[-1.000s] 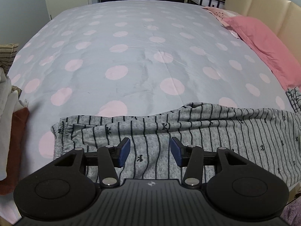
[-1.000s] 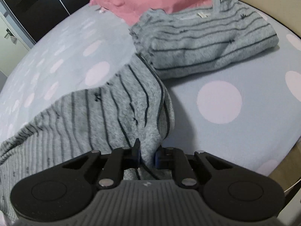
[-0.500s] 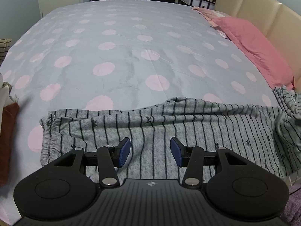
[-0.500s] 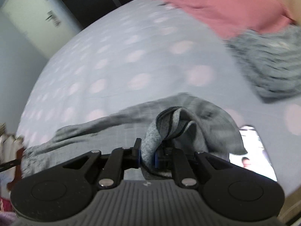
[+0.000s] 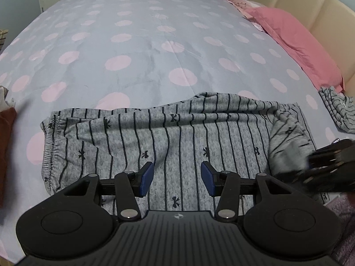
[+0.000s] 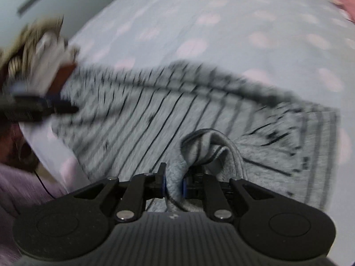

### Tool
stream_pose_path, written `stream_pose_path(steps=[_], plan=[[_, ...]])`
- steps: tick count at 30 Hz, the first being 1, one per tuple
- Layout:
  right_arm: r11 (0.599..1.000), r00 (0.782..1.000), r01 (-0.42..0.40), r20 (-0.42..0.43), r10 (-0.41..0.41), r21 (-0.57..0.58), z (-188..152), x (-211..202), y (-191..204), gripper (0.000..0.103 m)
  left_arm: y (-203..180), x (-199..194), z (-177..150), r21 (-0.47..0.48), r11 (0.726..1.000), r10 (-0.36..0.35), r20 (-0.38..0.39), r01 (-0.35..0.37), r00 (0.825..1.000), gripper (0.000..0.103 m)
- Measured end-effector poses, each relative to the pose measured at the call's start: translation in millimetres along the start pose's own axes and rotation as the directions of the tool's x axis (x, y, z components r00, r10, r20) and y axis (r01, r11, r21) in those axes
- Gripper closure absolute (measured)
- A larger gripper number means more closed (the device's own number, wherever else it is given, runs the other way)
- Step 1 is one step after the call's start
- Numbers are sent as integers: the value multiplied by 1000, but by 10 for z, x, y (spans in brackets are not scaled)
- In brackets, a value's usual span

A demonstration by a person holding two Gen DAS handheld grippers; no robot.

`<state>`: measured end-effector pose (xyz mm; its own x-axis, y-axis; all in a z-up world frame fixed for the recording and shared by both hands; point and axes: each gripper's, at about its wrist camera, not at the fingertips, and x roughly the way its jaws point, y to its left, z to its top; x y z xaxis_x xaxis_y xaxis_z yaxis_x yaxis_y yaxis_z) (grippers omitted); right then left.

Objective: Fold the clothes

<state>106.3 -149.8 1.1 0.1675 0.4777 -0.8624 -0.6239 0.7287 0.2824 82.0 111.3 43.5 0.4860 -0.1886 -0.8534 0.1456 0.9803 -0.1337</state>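
In the left wrist view, the grey striped pants (image 5: 177, 137) lie across the near edge of the bed (image 5: 155, 44), long axis left to right, elastic waistband at the left. Compared with half a second ago, their right end is now folded back over the rest, and the right gripper (image 5: 319, 168) has entered at the right, blurred. The left gripper (image 5: 176, 178) hovers above the pants with its jaws wide apart, holding nothing. A folded grey striped top (image 5: 337, 110) lies beside the pink pillow (image 5: 295, 42).

In the right wrist view, much blurred, the right gripper (image 6: 174, 184) is closed narrow on a bunch of the pants (image 6: 199, 119). The left gripper (image 6: 44, 108) shows at the left edge.
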Motion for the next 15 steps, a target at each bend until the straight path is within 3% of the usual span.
stream_pose_path(steps=[5, 10, 15], plan=[[998, 997, -36, -74, 32, -46, -30, 222, 99, 54, -53, 35, -73, 40, 999, -8, -29, 10, 1000, 58], [995, 995, -103, -12, 103, -15, 54, -88, 41, 49, -183, 101, -123, 87, 996, -31, -64, 37, 997, 58], [999, 998, -27, 57, 29, -35, 144, -319, -40, 47, -363, 143, -175, 139, 986, -76, -89, 88, 993, 58]])
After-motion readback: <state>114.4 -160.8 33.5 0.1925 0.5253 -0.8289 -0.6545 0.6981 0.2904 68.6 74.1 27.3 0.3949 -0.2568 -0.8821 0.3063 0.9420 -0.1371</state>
